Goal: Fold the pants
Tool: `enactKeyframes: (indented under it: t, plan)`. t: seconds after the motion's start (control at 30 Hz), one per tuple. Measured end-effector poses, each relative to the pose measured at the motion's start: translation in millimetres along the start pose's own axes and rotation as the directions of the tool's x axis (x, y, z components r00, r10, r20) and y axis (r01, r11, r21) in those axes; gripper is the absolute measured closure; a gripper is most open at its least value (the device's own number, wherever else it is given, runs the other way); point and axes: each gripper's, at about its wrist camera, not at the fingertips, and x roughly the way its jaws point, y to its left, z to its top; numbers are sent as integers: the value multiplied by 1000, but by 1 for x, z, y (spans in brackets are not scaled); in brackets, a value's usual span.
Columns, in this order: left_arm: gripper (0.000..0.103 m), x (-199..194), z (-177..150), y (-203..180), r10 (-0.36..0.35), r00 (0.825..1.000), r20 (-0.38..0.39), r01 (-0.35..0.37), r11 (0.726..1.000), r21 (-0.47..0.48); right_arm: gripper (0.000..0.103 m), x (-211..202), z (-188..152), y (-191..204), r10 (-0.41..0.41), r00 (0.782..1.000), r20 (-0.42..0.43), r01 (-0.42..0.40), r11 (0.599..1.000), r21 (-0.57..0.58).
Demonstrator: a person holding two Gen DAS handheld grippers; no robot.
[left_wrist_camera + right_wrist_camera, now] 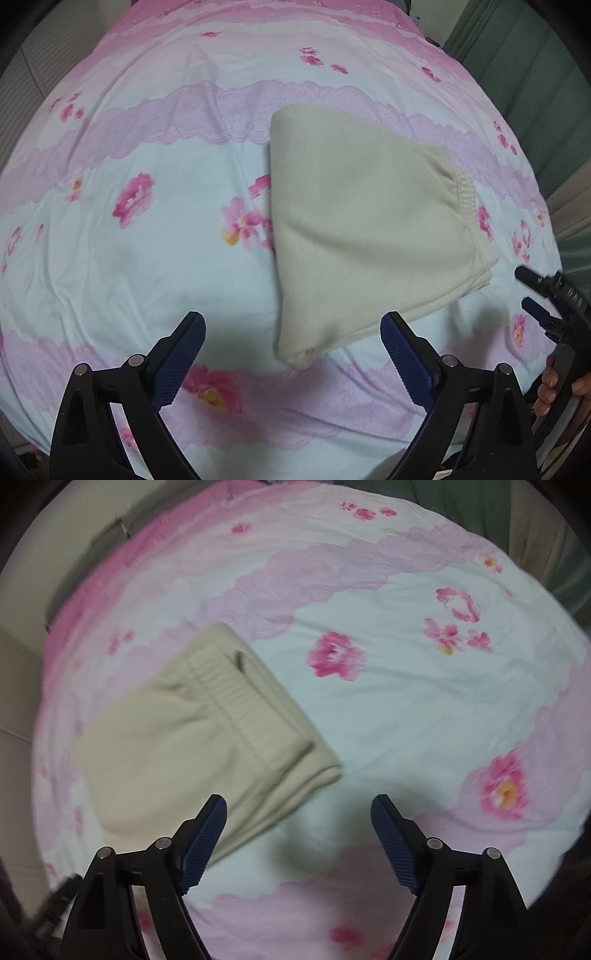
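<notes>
A: Item 1, biggest first?

B: Bedspread (155,258) — cotton-looking sheet, pale blue-white ground w/ wavy pink and lilac lace-print bands, pink flowers w/ yellow centres. Fills nearly all of both views. Lightly wrinkled.

A: Surroundings?

B: Grey-green curtain (524,74) past the far right edge of the bed. Pale wall or panel on the left side; too blurred to say more.

A: Item 2, the task thing?

B: Cream fleece pants (365,229), folded into a compact, roughly rectangular stack. Lies flat on the bedspread, right of centre in the left wrist view, left of centre in the right wrist view (192,746). Ribbed elastic waistband (240,701) on top, facing the right gripper's side. Layered fold edges show at the near corner. Nothing grips it.

A: Item 3?

B: Left gripper (291,332) — black plastic arms, dark blue ribbed pads. Jaws spread wide, released, holding nothing. Hovers over the bed; near end of the stack sits between the fingertips in the view, no contact seen.

A: Item 4?

B: Right gripper (299,812) — same build, jaws apart, nothing in them. Its left pad (201,843) overlaps the stack's near edge in the view; touching or not, can't tell. Also seen at far right of the left wrist view (532,295), tips parted, w/ the person's fingers (550,387) on its handle.
</notes>
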Motion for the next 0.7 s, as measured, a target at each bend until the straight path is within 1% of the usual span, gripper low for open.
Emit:
enactKeyframes:
  t: [0.07, 0.17, 0.27, 0.33, 0.37, 0.47, 0.53, 0.6, 0.67, 0.7]
  plan:
    - [6, 1, -5, -2, 38, 999, -26, -38, 999, 11, 18, 4, -7, -2, 74, 997, 9, -75, 996, 39]
    - [6, 1, -10, -7, 62, 998, -28, -61, 998, 20, 17, 20, -16, -10, 145, 989, -20, -143, 984, 105]
    - [6, 6, -12, -14, 81, 996, -22, -80, 996, 31, 17, 38, -20, -16, 185, 983, -14, -181, 974, 133]
    - [6, 12, -11, -16, 90, 996, -19, -90, 996, 23, 17, 53, -23, -19, 193, 981, -18, -189, 972, 137]
    - [6, 15, -9, -17, 89, 996, -15, -88, 996, 9, 17, 58, -24, -20, 204, 979, -22, -199, 969, 144]
    - [6, 22, -3, -19, 77, 997, -7, -77, 996, -42, 17, 80, -30, -25, 275, 961, -27, -266, 946, 185]
    - [6, 27, 2, -19, 74, 997, -16, -75, 994, -75, 17, 91, -33, -26, 308, 951, -25, -298, 935, 192]
    - [6, 29, 6, -21, 65, 998, -13, -66, 994, -82, 12, 98, -34, -27, 326, 945, -11, -317, 928, 194]
    - [6, 31, 9, -22, 66, 998, -3, -66, 995, -77, 4, 103, -35, -28, 357, 934, 10, -352, 914, 200]
    - [6, 33, 11, -23, 62, 998, 2, -62, 996, -71, 2, 105, -35, -29, 366, 931, 15, -361, 910, 203]
